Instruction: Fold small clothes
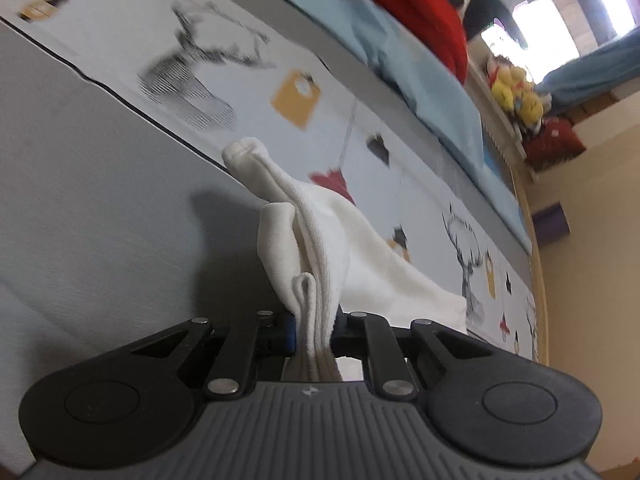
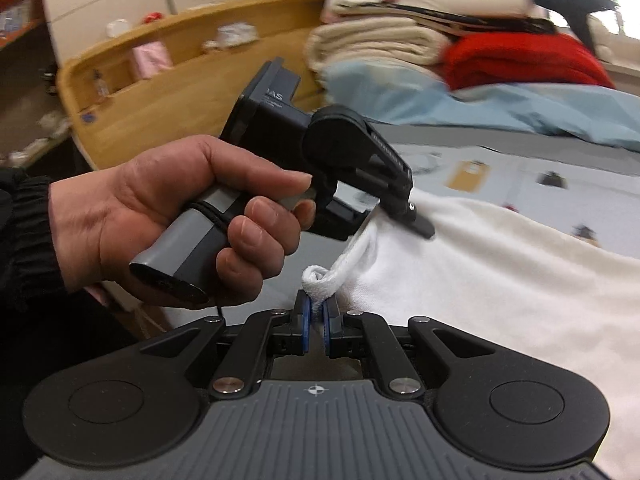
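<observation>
In the left wrist view, your left gripper [image 1: 314,334] was clamped on a bunched edge of the white garment [image 1: 320,240], which rose from the jaws above the printed bedsheet [image 1: 248,64]. Beyond the garment lay a blue blanket [image 1: 420,64].

In the right wrist view, your right gripper [image 2: 316,322] pinched a rolled corner of the same garment [image 2: 480,280], its blue pads [image 2: 306,320] closed on it. Your left hand [image 2: 180,216] gripped the other tool left of the garment.

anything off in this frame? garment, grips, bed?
Nothing stands out. The white knit garment lies partly on the patterned bed sheet, its edge pinched by both the left hand-held gripper and the right hand-held gripper. Bunching at the grips looks normal for folding.
</observation>
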The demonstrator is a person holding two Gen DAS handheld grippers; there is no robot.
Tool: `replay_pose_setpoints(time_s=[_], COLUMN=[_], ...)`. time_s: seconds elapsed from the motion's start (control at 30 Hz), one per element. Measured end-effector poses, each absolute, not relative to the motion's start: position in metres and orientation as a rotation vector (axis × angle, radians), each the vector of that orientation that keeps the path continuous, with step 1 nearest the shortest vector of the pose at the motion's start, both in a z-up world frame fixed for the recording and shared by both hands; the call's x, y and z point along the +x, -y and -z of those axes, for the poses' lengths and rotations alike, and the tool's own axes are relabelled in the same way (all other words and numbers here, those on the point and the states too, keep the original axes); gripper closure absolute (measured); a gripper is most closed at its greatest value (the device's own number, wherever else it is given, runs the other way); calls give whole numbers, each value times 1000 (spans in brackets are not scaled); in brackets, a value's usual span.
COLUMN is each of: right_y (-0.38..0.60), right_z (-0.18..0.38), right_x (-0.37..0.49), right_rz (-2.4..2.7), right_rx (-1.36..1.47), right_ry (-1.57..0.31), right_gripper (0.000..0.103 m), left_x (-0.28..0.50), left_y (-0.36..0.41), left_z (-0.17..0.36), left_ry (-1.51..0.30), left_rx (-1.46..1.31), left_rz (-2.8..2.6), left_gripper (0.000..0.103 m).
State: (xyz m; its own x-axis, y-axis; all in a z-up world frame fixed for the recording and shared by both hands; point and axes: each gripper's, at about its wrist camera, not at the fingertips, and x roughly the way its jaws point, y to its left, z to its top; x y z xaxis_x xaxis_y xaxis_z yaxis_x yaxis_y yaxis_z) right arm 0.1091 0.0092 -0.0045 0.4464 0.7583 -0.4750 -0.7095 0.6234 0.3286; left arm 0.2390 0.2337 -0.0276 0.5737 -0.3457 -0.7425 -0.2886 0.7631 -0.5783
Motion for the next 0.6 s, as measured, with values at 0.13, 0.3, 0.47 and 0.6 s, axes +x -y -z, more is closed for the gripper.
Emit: replay_pose_setpoints(time_s=[0.13, 0.3, 0.47, 0.6], right_y=[-13, 10, 62, 109], right_z=[4, 3, -5, -12], right_x=[109, 118, 134, 138], right_rz=[-929, -862, -728, -636], right_rx=[128, 208, 300, 317], right_ry=[-633, -656, -660, -647], right_gripper=[97, 97, 97, 97], left_x=[233, 234, 251, 266], left_y=[-242, -235, -196, -142], left_z=[24, 16, 3, -7], left_ry=[-1005, -997, -975, -964], left_rx=[-715, -699, -698, -668], left_rz=[19, 52, 126, 208], left_gripper=[89, 89, 89, 89])
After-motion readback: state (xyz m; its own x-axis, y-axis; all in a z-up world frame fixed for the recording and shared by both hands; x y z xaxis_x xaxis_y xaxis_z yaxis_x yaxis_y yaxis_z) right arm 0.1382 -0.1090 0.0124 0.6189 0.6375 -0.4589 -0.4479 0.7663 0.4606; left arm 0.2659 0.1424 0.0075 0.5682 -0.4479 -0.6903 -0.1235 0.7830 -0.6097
